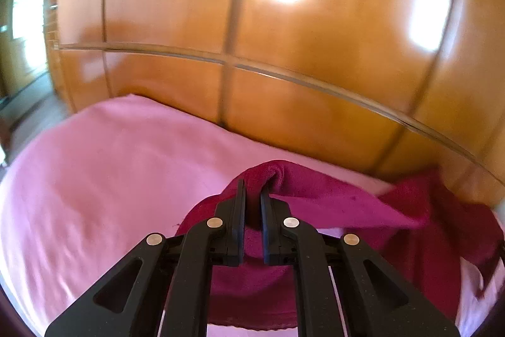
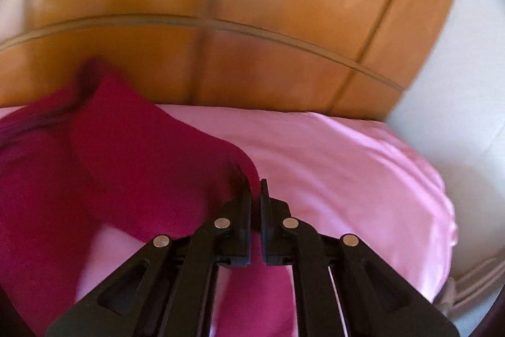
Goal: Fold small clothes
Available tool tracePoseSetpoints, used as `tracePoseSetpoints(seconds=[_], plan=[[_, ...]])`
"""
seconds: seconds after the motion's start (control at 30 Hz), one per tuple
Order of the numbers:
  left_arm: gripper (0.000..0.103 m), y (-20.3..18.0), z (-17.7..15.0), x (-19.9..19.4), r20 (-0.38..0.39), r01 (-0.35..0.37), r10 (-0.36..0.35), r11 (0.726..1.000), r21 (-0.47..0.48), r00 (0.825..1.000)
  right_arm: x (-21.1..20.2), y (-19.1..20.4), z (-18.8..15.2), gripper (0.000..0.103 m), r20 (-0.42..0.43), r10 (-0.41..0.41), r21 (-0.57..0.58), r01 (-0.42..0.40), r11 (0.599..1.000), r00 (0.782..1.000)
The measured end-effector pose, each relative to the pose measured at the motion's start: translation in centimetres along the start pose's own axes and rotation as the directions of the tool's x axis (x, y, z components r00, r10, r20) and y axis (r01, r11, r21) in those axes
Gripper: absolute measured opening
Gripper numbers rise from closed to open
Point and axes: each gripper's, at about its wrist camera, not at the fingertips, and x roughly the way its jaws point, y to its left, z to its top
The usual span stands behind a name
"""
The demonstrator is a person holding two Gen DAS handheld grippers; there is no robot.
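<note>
We grip the magenta cloth point(image 1: 315, 188) in both closed jaws above the pink bed sheet point(image 1: 94, 179). The left gripper point(image 1: 252, 191) pinches a bunched fold; the right gripper point(image 2: 255, 187) clamps an edge. Only the right view shows a white wall point(image 2: 473, 84) beyond the wooden wardrobe point(image 2: 284, 68).

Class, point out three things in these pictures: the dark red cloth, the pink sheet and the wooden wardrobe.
dark red cloth point(image 1: 331, 198), left wrist view, its lifted upper edge.
pink sheet point(image 2: 347, 166), right wrist view, bare part right of the cloth.
wooden wardrobe point(image 1: 315, 37), left wrist view, a door panel.
</note>
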Motion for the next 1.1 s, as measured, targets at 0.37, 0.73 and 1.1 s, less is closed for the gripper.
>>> tracePoseSetpoints(seconds=[0.37,0.73,1.1], plan=[[0.071,0.8,1.9,3.5,-0.007,-0.169,0.169,0.985,-0.029,0.986,1.7,-1.6,0.6,0.050,0.003,-0.052,0.039,0.052,0.998,0.999],[0.066,-0.6,-12.5,-0.1,-0.278,0.548,-0.610,0.791,-0.273,0.742,-7.1,6.2,-10.2,0.054,-0.165,0.669,0.181,-0.645,0.742,0.724],[0.042,-4.6,-19.1,-4.7,-0.326,0.671,-0.700,0.710,-0.215,0.636,-10.1,10.5,-14.9,0.035,-0.182,0.791,0.279,-0.741,0.611,0.584]])
